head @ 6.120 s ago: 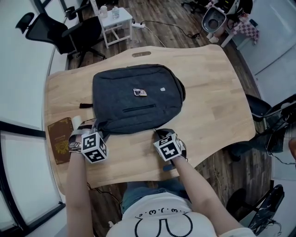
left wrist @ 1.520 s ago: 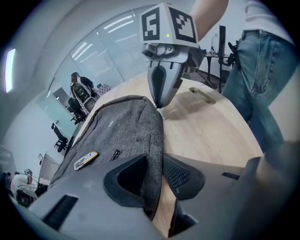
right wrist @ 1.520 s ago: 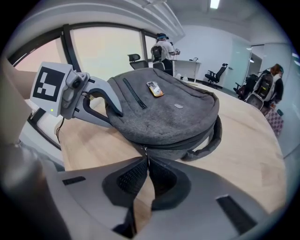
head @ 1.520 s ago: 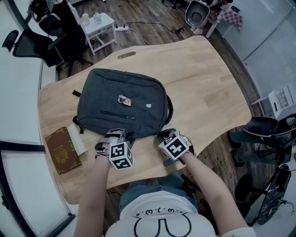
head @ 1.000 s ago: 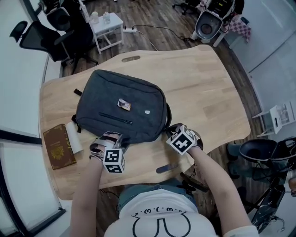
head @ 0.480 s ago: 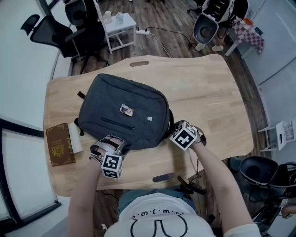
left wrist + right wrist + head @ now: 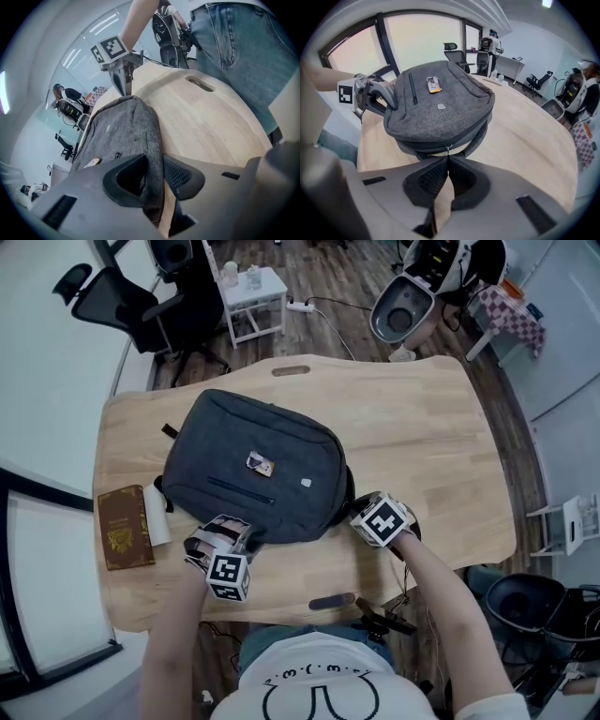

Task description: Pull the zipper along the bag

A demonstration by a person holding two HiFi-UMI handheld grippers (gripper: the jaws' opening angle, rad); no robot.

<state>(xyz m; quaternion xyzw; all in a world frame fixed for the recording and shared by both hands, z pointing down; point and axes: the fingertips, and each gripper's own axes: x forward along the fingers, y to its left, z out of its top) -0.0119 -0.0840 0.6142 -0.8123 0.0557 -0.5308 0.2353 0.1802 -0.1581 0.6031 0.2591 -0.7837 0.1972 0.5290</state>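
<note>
The right gripper (image 7: 447, 159), its jaws just closed tighter, pinches the zipper pull (image 7: 448, 150) at the near edge of the bag (image 7: 436, 105), while the left gripper (image 7: 157, 171) clamps its fabric.

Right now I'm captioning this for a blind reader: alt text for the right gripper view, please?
The right gripper has its jaws shut on the zipper pull at the near edge of a grey backpack lying on a wooden table. At picture left, the left gripper clamps the bag's fabric.

White T-shirt (image 7: 319, 690) with black line drawing, blue jeans (image 7: 239, 42); grey left gripper (image 7: 157, 174) and right gripper (image 7: 446, 169) bear black-and-white marker cubes (image 7: 229, 576).
</note>
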